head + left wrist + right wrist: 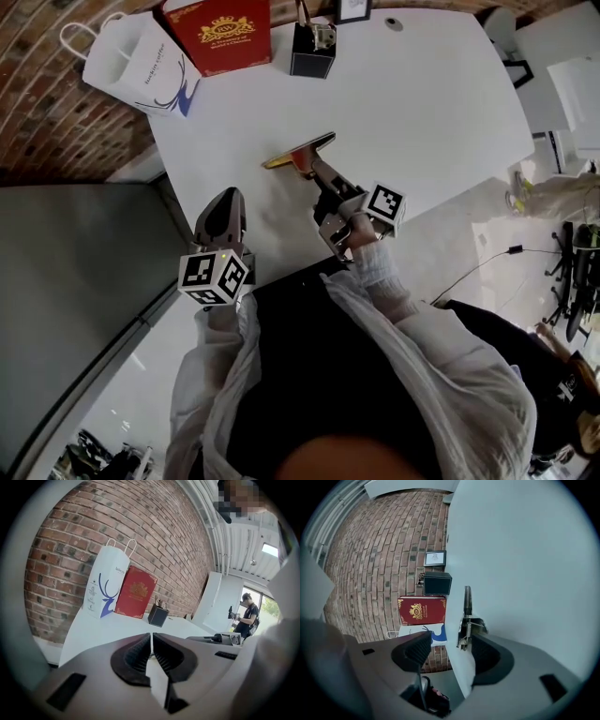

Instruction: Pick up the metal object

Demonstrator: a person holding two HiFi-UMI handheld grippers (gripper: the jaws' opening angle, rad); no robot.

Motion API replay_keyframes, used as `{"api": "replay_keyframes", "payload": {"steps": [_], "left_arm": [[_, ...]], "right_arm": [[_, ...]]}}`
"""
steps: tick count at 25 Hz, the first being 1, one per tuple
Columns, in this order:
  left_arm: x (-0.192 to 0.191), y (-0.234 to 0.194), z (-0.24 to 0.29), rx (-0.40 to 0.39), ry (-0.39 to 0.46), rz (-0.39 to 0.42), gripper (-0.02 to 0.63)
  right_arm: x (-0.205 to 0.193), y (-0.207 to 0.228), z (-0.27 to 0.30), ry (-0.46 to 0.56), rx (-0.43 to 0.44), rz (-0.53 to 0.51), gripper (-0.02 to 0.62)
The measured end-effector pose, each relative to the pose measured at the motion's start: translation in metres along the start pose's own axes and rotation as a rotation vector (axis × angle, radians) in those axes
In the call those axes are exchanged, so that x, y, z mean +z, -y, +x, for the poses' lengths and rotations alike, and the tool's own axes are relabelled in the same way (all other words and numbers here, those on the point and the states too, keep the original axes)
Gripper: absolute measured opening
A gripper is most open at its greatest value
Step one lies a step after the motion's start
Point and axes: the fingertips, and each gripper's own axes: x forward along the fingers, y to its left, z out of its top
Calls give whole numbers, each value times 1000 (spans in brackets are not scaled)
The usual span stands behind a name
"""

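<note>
The metal object (302, 150), a long gold and silver clamp with a spring, lies flat near the middle of the white table (431, 112). My right gripper (307, 170) reaches to its near end. In the right gripper view the metal object (466, 613) lies between the spread jaws of the right gripper (451, 641), close by the right-hand pad, while the left-hand pad stands well off it. My left gripper (225, 199) hovers at the table's near left edge, apart from the object. The left gripper (151, 645) has its ribbed pads closed together with nothing between them.
At the table's far edge stand a white paper bag (141, 61), a red box (220, 33), a black holder (312, 52) and a small frame (353, 9). A brick wall (70, 541) rises behind them. A person (246, 616) stands far off to the right.
</note>
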Motion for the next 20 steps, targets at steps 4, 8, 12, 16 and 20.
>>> {"api": "replay_keyframes", "payload": {"steps": [4, 8, 12, 16, 20], "left_arm": [[-7, -8, 6, 24, -15, -22, 28], [-10, -12, 11, 32, -25, -27, 29], [-12, -17, 13, 43, -33, -34, 29], [-15, -17, 10, 50, -40, -41, 28], [-17, -17, 8, 56, -45, -45, 28]], "right_arm": [[2, 6, 12, -17, -13, 20, 278], [3, 12, 22, -16, -41, 69, 247], [7, 26, 24, 15, -124, 122, 173], [8, 29, 22, 35, -156, 149, 97], [9, 22, 21, 50, -145, 118, 72]]}}
